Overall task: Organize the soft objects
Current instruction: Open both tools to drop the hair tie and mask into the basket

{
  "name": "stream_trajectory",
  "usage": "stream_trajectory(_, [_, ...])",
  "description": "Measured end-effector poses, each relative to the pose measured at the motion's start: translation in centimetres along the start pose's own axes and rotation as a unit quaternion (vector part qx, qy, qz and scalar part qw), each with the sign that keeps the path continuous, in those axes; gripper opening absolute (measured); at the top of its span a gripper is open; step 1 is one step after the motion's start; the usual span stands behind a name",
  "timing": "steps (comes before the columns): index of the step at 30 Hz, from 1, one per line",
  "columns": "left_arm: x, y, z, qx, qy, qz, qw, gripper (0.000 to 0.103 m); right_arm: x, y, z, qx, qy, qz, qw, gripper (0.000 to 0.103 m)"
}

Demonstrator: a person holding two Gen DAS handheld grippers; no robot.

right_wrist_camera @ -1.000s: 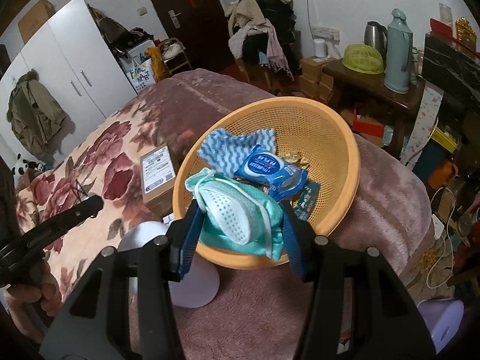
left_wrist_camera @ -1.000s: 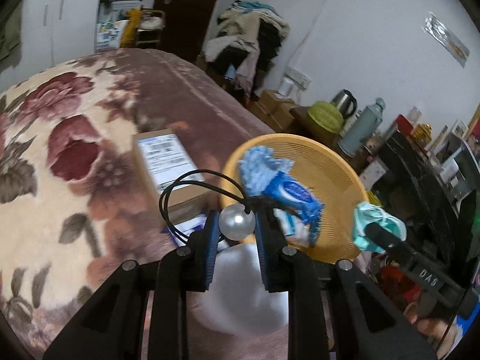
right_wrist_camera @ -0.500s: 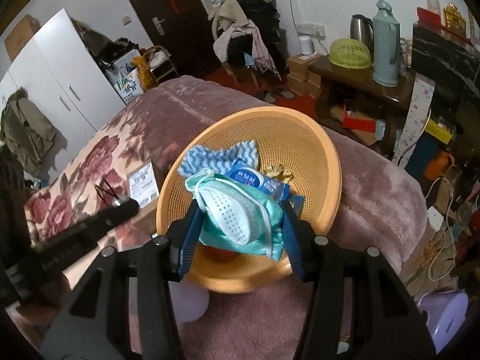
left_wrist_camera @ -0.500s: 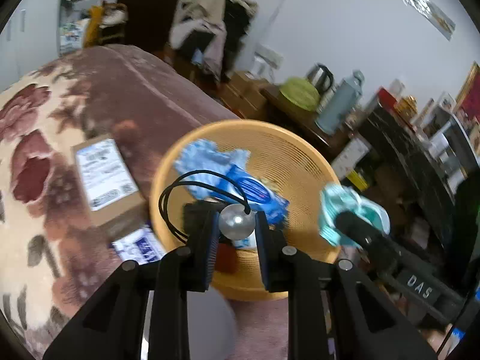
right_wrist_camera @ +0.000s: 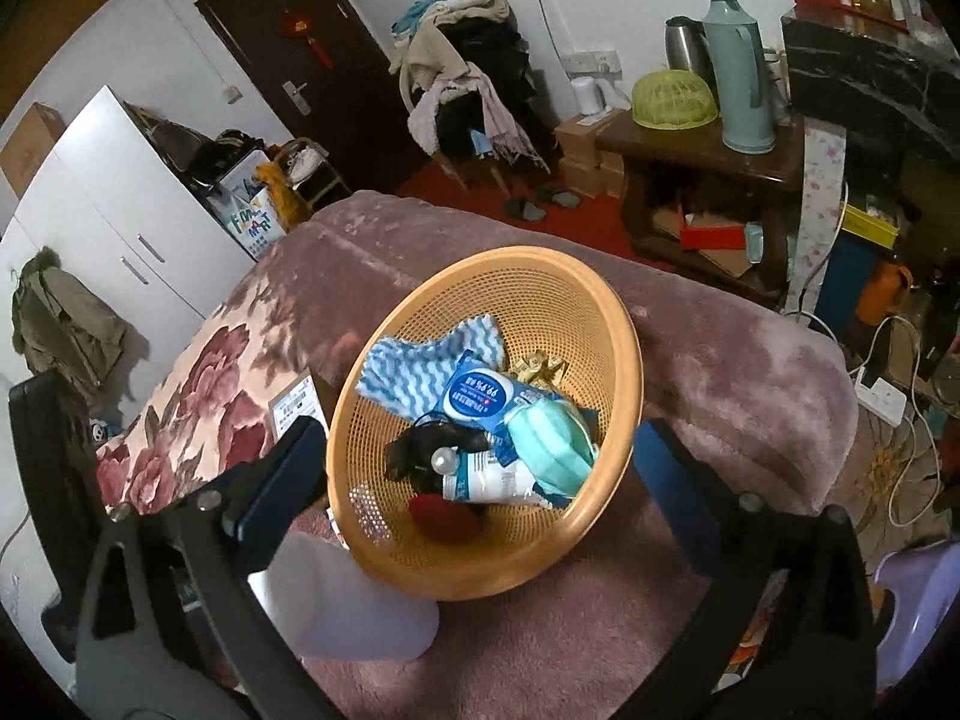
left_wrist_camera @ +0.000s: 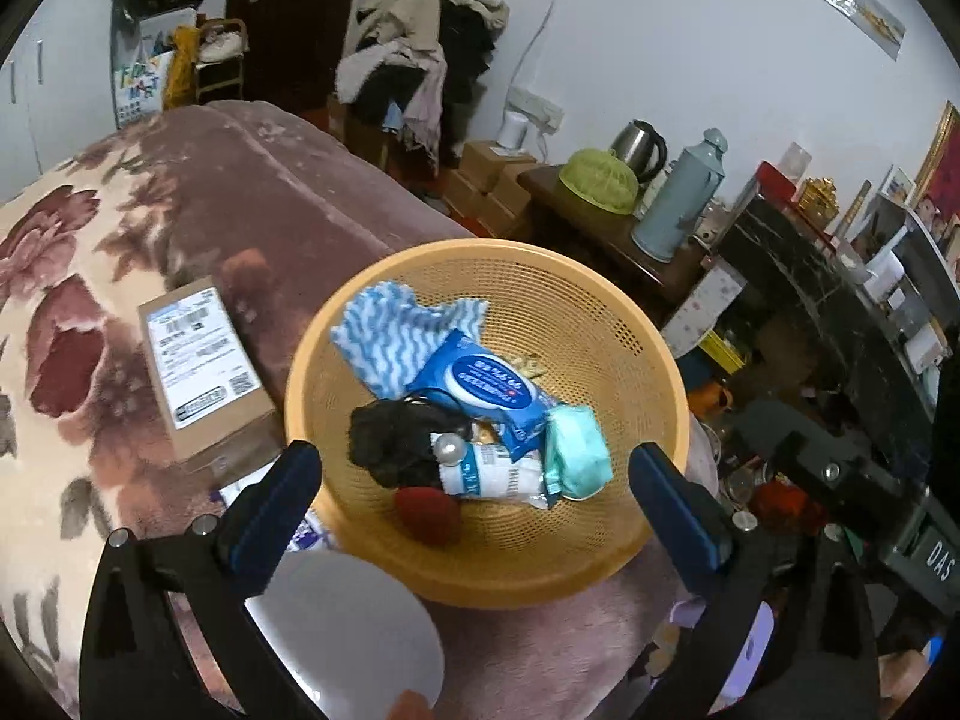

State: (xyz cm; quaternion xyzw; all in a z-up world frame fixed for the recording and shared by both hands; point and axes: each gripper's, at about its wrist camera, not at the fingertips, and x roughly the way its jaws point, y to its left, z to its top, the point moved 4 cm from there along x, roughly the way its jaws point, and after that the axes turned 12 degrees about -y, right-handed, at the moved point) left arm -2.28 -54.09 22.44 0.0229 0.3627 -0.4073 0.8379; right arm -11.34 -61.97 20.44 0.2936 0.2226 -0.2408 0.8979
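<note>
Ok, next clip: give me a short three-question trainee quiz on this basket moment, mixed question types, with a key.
1. True or false: the mask lies inside the basket.
2. Multiple choice: what is between the left gripper's fingers? A) a hair tie B) a cloth C) nothing held
3. Short answer: which item lies nearest the basket's far rim, the striped cloth or the red ball?

Key
1. True. It rests against the wipes pack.
2. C. Both the left and the right gripper have just opened and hold nothing; the pearl hair tie lies in the basket.
3. The striped cloth.
</note>
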Motion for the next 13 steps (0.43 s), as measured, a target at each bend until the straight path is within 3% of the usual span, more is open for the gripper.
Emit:
stream_trajectory(6, [-2.1, 1.2, -0.3, -0.015, -0.018, 0.039, 0.9989, 0.102, -1.3, 0.8, -0.8, -0.018, -0.019, -0.004, 1.0, 0.103])
stream_trajectory(9, [-2.8, 1.5, -0.4, -0.034, -0.016, 0.014, 0.9992, 0.102, -2.2, 1.5, -1.0, -0.035, -0.034, -0.005, 0.999, 0.103])
stream_trajectory(13, [-4.5, 2.1, -0.8, -0.031, -0.035, 0.017, 0.9988, 0.102, -3.4, 2.5, -1.6, -0.052, -0.041, 0.0, 0.998, 0.103])
